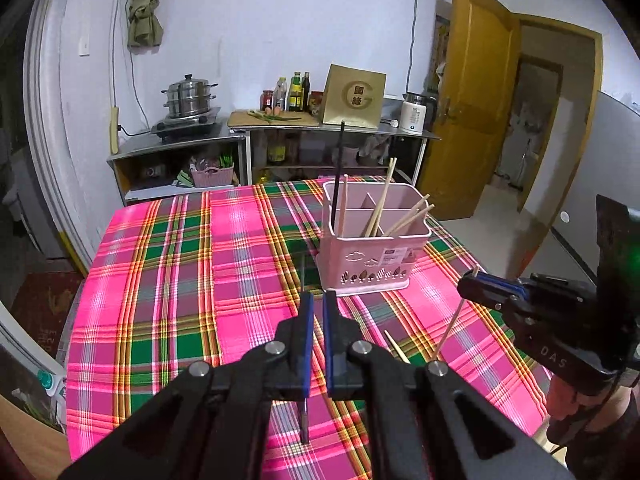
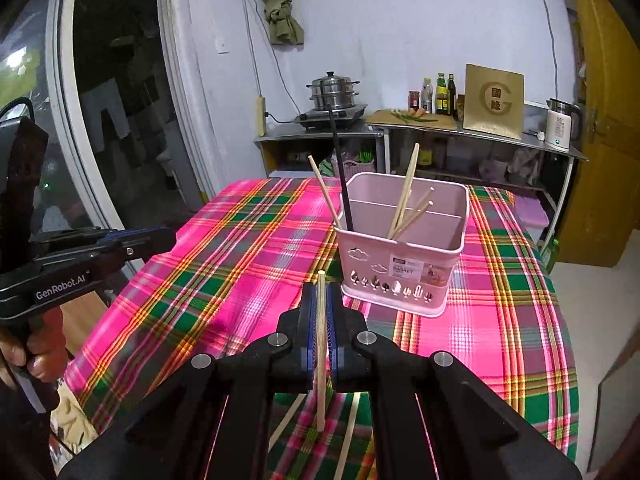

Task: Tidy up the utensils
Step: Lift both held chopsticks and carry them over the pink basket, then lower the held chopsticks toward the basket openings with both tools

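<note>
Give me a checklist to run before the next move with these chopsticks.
1. Right gripper clamped on the light wooden chopstick: ok, upright between the pads.
2. Left gripper clamped on the thin black chopstick: ok.
3. Pink plastic divided basket upright on the pink-and-green plaid tablecloth: ok.
4. Free room in the basket's compartments: ok, open space shows.
5. All utensils off the cloth: not ok, loose wooden chopsticks lie below the right gripper.
6. Right compartment for each chopstick: cannot tell.
</note>
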